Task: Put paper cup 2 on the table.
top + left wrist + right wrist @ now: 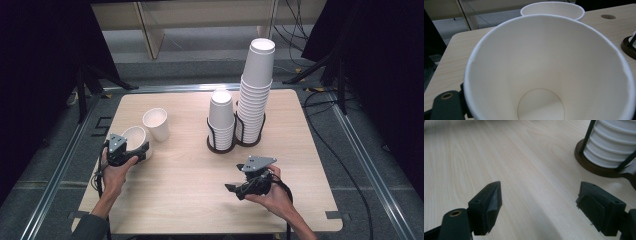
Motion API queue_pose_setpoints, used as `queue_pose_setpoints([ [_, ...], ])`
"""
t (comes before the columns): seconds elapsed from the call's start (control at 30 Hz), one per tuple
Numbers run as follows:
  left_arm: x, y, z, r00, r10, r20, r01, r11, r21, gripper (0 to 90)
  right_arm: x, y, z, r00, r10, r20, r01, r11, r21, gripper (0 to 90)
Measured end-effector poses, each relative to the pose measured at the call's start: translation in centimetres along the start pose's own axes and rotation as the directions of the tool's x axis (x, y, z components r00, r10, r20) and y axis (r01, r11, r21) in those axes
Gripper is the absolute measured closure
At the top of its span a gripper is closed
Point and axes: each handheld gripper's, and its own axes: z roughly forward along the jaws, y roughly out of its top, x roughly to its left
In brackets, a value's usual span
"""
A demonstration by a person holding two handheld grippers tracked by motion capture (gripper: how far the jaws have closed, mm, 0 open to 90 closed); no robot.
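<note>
The cup (134, 137) sits at the left of the tabletop (185, 170), gripped at its rim by the left tongs (131, 152); in the left gripper view it hides nearly everything, with one jaw showing at the bottom left and the other covered. A second cup (155, 123) stands just behind, mostly hidden there. The right tongs (235, 190) gape wide and empty near the racks (220, 145), which are cut off in the right gripper view.
</note>
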Motion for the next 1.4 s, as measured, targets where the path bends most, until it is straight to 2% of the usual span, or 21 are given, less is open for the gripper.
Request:
queue_pose_setpoints([
  [0.13, 0.2, 0.2, 0.3, 1.0000, -0.001, -0.001, 0.001, 1.0000, 0.007, 14.4, 0.0, 0.0, 0.0, 1.0000, -0.004, 0.002, 0.004, 1.000, -0.001, 20.5],
  [0.17, 0.2, 0.2, 0.3, 1.0000, 0.000, -0.005, 0.000, 0.9998, 0.022, 14.4, 0.0, 0.0, 0.0, 1.0000, -0.004, 0.001, 0.004, 1.000, -0.002, 20.5],
  [0.33, 0.5, 0.1, 0.8, 0.9999, -0.008, -0.014, 0.009, 0.9997, 0.024, 14.4, 0.0, 0.0, 0.0, 1.0000, -0.005, 0.002, 0.005, 1.000, -0.002, 20.5],
  [0.37, 0.7, 0.0, 0.9, 0.9997, -0.006, -0.022, 0.006, 0.9992, 0.040, 14.4, 0.1, 0.0, 0.0, 1.0000, 0.003, -0.002, -0.003, 1.000, 0.001, 20.5],
  [0.4, 0.7, -0.1, 1.0, 0.9997, -0.008, -0.021, 0.009, 0.9992, 0.038, 14.4, -0.1, 0.0, 0.1, 0.9997, -0.026, -0.003, 0.026, 1.000, -0.003, 20.5],
  [0.5, 1.0, -0.2, 1.3, 0.9995, -0.016, -0.029, 0.017, 0.9991, 0.039, 14.4, -0.1, 0.1, 0.1, 0.9993, -0.036, -0.007, 0.036, 0.999, -0.008, 20.5],
  [0.6, 1.2, 0.0, 1.4, 0.9994, -0.012, -0.032, 0.014, 0.9990, 0.043, 14.4, 0.0, 0.1, 0.1, 0.9998, -0.019, -0.006, 0.019, 1.000, -0.010, 20.5],
  [0.83, 1.6, 0.6, 1.6, 0.9988, -0.018, -0.046, 0.020, 0.9987, 0.047, 14.4, 0.0, 0.0, 0.1, 0.9999, -0.013, -0.008, 0.012, 1.000, -0.008, 20.3],
  [0.9, 1.7, 0.5, 1.8, 0.9988, -0.021, -0.044, 0.023, 0.9987, 0.046, 14.4, -0.1, 0.0, 0.1, 0.9996, -0.026, -0.003, 0.026, 1.000, -0.010, 20.3],
  [1.13, 1.9, 0.4, 2.4, 0.9981, -0.025, -0.057, 0.029, 0.9975, 0.065, 14.3, -0.1, 0.0, 0.1, 0.9997, -0.024, -0.005, 0.024, 1.000, -0.007, 20.2],
  [1.17, 2.0, 0.4, 2.5, 0.9978, -0.031, -0.059, 0.034, 0.9978, 0.057, 14.3, 0.0, 0.0, 0.1, 0.9999, -0.012, -0.011, 0.012, 1.000, 0.000, 20.2],
  [1.27, 2.2, 0.5, 2.6, 0.9970, -0.041, -0.066, 0.044, 0.9974, 0.056, 14.3, -0.1, 0.0, 0.1, 0.9997, -0.025, -0.003, 0.024, 1.000, -0.008, 20.3],
  [1.33, 2.3, 0.6, 2.6, 0.9971, -0.033, -0.068, 0.037, 0.9974, 0.061, 14.3, -0.1, 0.0, 0.1, 0.9996, -0.027, -0.002, 0.027, 1.000, -0.012, 20.3],
  [1.4, 2.4, 0.6, 2.8, 0.9968, -0.038, -0.070, 0.042, 0.9978, 0.052, 14.3, -0.1, 0.0, 0.1, 0.9999, -0.011, -0.009, 0.011, 1.000, -0.008, 20.3],
])
